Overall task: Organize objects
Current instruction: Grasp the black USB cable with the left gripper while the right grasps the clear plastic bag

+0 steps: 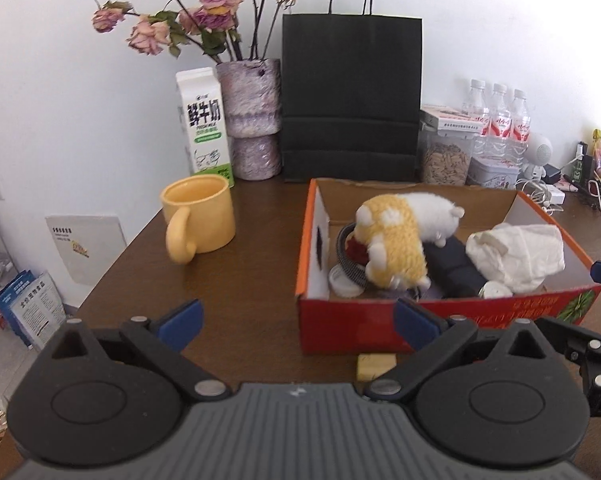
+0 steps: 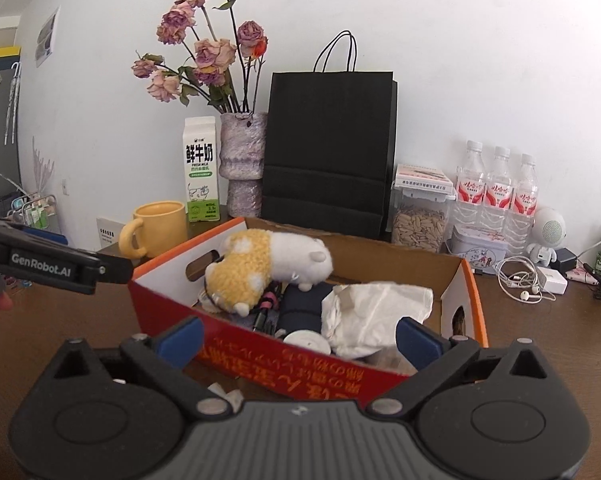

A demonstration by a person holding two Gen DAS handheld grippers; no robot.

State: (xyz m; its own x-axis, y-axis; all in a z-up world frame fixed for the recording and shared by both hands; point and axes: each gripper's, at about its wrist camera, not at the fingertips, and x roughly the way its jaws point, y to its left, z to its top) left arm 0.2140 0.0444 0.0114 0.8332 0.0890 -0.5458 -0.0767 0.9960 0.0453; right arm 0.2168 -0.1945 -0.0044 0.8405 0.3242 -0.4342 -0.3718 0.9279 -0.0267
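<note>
Both the left gripper (image 1: pixel 298 320) and right gripper (image 2: pixel 298 338) are held spread wide and empty before the red cardboard box (image 1: pixel 440 322), where the yellow-and-white plush toy (image 1: pixel 396 232) is seen lying.

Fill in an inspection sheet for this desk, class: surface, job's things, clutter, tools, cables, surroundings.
Surface: brown wooden table, bare in front of the mug.
Job's things: red cardboard box holding a yellow-and-white plush toy, a crumpled white cloth, a dark pouch and small round lids.
Clutter: yellow mug, milk carton, vase of dried roses, black paper bag, three water bottles, seed jar, a small yellow block in front of the box.
Tools: left tool open, empty; right tool open, empty, at the box's near wall.
Cables: white earphones and cords at the far right.
Surroundings: white wall; papers on the floor at left.
</note>
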